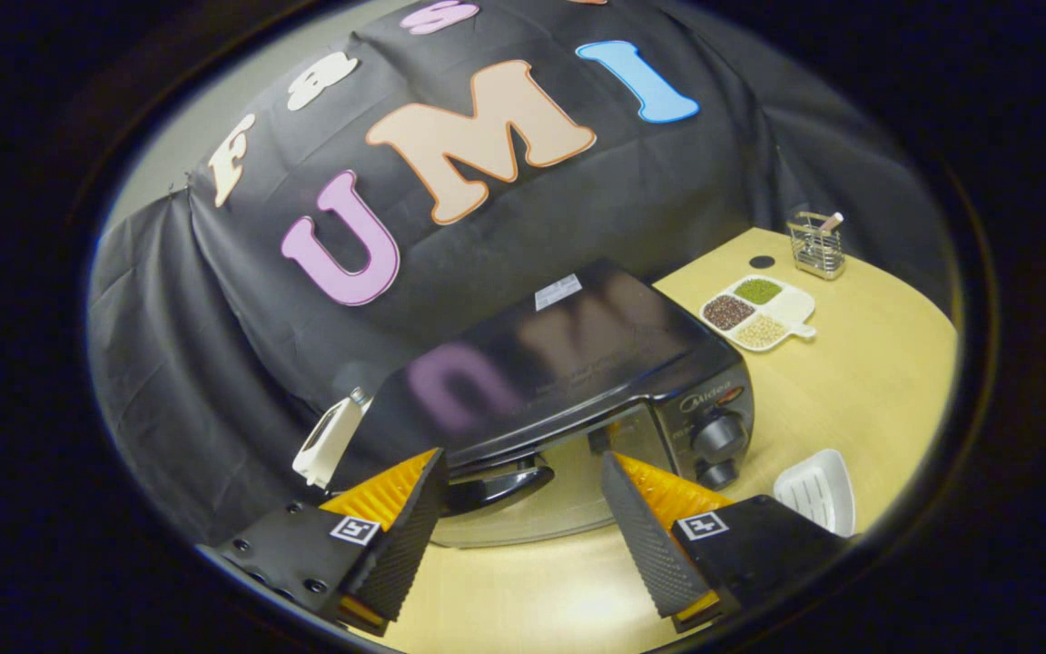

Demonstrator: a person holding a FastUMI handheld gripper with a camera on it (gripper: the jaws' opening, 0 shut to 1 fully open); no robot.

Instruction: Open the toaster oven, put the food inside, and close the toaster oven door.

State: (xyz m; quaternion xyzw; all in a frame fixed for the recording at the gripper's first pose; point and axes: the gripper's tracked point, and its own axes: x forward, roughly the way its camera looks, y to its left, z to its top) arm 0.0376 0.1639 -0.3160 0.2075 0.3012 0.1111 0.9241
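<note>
Gripper (523,477) occupies the lower centre of the frame, fingers spread wide apart and clamped on nothing; bare wooden table (859,400) shows between them. Toaster oven (568,381) sits at centre frame, just ahead of the fingertips, its glossy dark top reflecting the booth wall. The door appears closed, though the fisheye angle makes this hard to confirm. Door handle (496,481) is a dark curved bar at the oven's front, lying between the two fingertips and nearer the left one. Two control knobs (718,436) stand one above the other on the oven's right front panel, just beyond the right finger. At lower right, a small white ribbed dish (818,490) rests on the table beside the right finger. At upper right, a white divided tray (759,313) holds three kinds of grains or beans in separate compartments; a wire holder (818,245) stands beyond it. A white object (328,445) leans at the oven's left side.
</note>
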